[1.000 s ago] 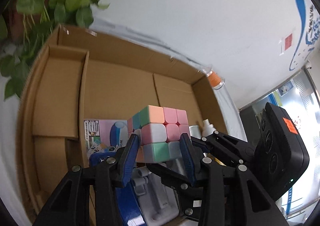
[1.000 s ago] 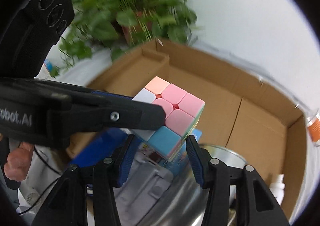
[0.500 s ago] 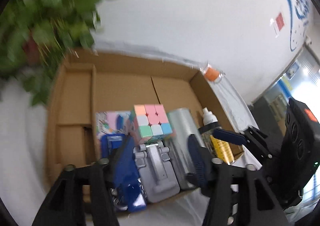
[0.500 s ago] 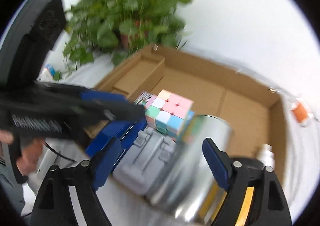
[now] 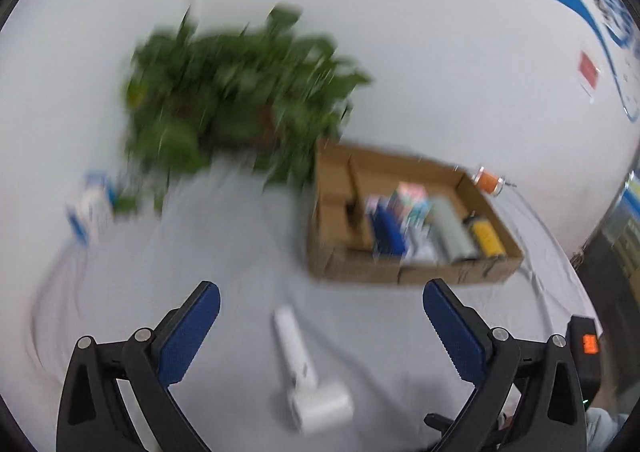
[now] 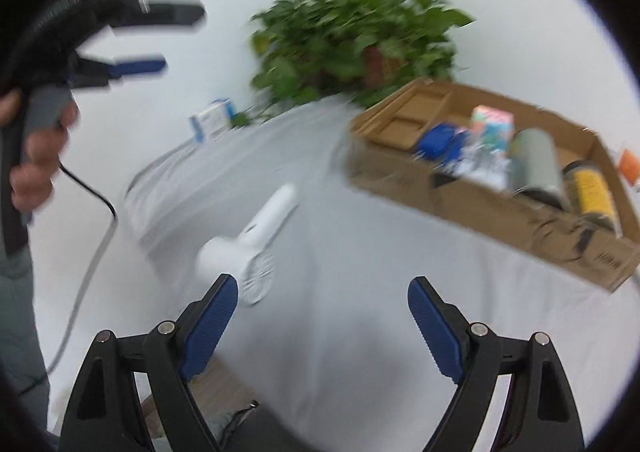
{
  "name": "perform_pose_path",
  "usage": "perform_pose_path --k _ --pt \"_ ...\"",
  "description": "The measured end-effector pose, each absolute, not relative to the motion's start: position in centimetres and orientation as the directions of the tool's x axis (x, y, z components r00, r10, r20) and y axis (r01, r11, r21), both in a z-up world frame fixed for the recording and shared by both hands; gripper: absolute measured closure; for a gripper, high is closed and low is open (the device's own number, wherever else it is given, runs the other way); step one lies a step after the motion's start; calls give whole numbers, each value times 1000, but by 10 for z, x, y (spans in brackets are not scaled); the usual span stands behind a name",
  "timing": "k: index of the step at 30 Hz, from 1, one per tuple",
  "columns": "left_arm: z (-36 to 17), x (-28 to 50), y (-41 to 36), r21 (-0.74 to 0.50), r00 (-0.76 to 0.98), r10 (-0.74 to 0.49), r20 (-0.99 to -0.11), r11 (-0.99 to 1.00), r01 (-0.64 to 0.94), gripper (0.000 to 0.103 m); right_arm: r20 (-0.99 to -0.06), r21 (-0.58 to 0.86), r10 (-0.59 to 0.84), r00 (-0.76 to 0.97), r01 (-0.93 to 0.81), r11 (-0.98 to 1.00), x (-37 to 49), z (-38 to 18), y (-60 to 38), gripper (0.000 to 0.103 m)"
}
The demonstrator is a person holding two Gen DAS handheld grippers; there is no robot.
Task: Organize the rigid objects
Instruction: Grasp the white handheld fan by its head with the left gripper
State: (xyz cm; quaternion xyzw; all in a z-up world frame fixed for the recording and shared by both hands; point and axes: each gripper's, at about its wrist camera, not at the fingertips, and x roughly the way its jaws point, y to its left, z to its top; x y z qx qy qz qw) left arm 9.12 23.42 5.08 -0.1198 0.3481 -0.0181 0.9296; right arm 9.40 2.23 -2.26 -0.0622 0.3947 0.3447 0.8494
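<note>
Now, from the left wrist view, the left gripper (image 5: 321,306) hangs above the grey-white cloth-covered table (image 5: 224,252) with its blue-padded jaws spread wide and nothing between them. On the cloth between and just beyond the fingers lies a white handheld fan (image 5: 306,372), its handle pointing away and its round head nearest the camera. Farther off and to the right sits the cardboard box (image 5: 400,276), and inside it — blurred — a pastel puzzle cube (image 5: 412,198) rests among a blue object (image 5: 386,230), a grey cylinder (image 5: 450,226) and a yellow-labelled bottle (image 5: 486,238). A leafy potted plant (image 5: 236,104) stands at the far side, left of the box, and a small blue-and-white carton (image 5: 90,208) lies at the far left. From the right wrist view, the right gripper (image 6: 323,298) is likewise wide open and holds nothing. The fan (image 6: 250,246) lies on the cloth (image 6: 360,272) just beyond the left-hand fingertip, head nearest, handle angled up to the right. The box (image 6: 480,208) sits to the far right, with the cube (image 6: 492,128) standing in it between the blue object (image 6: 436,142) and the grey cylinder (image 6: 536,168) — the yellow bottle (image 6: 592,192) lies furthest right. The plant (image 6: 352,36) is behind the box, and the other gripper (image 6: 160,40) shows at upper left, jaws parted, held in a hand (image 6: 38,156).
</note>
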Motion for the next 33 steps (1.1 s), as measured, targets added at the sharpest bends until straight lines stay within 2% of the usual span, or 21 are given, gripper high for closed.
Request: perform_pose_path --k 2,6,8,11,13,16,22,26,30,33 --pt "-4 82 256 -360 699 -205 -685 929 -80 5 -720 178 549 424 -652 737 80 -30 35 16" --pt "-89 82 271 -558 624 -373 -687 820 -125 35 -733 188 552 398 -662 726 72 -40 56 16" --pt "-117 91 263 -626 582 -466 -667 773 -98 43 -752 194 543 374 -663 724 76 -48 68 16" --pt "-122 98 238 -599 569 -473 -673 800 -43 42 -765 206 538 354 -656 726 77 -59 75 16" --pt "-122 107 222 -611 544 -514 -664 792 3 50 -769 197 532 356 -659 726 81 -62 74 16" --pt "-122 123 196 -630 502 -569 -652 774 59 54 -780 172 501 374 -642 747 91 -66 63 17" --pt "-113 152 146 -643 413 -654 -633 742 190 54 -776 91 446 446 -620 779 109 -61 25 17" --pt "-113 156 153 -685 411 -679 -608 711 160 53 -769 64 451 452 -648 759 126 -62 14 17" --pt "-112 158 186 -695 465 -642 -609 715 78 53 -752 -10 481 451 -737 675 141 -62 25 17" --pt "-116 166 201 -701 486 -619 -617 712 17 51 -781 41 507 365 -780 625 162 -74 35 17"
